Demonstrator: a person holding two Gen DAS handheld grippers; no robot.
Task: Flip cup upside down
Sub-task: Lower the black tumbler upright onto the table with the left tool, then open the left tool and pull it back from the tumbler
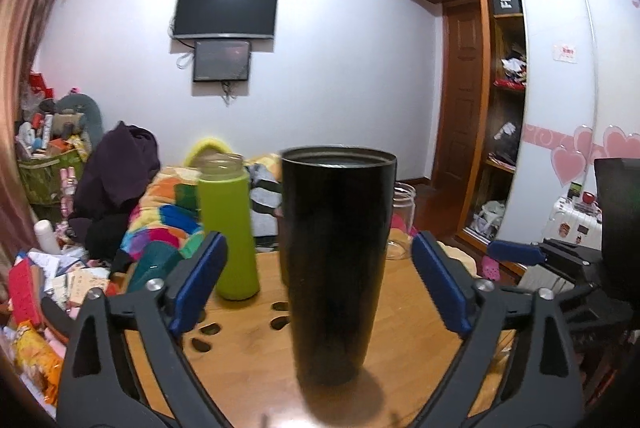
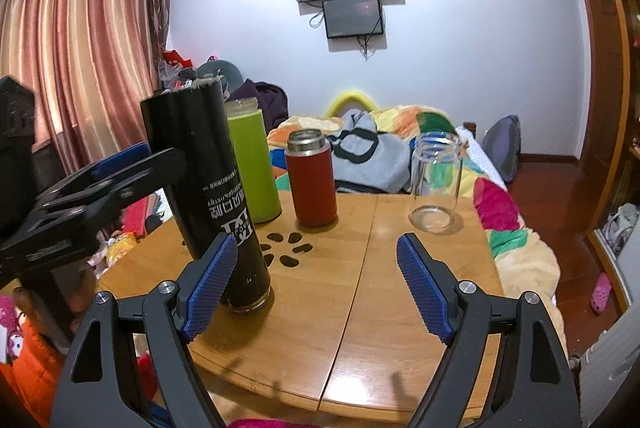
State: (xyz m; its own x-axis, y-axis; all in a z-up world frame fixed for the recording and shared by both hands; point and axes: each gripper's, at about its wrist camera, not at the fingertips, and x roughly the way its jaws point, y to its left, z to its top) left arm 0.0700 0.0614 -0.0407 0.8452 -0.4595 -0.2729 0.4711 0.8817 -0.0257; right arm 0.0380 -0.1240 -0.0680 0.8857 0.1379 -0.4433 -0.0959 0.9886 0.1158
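A tall black cup (image 1: 334, 268) stands on the round wooden table (image 1: 248, 368); its white lettering reads upside down in the right wrist view (image 2: 208, 188). My left gripper (image 1: 320, 282) is open, with the cup between its blue pads and a gap on each side; it shows from the side in the right wrist view (image 2: 120, 168). My right gripper (image 2: 316, 288) is open and empty over the table's middle, to the right of the black cup.
On the table stand a green bottle (image 2: 252, 164), a red flask (image 2: 312, 180) and a clear glass jar (image 2: 436, 180). Behind the table lies a bed with colourful bedding (image 2: 400, 132). Clutter fills the floor at the left (image 1: 36, 288); a wardrobe (image 1: 504, 100) stands at the right.
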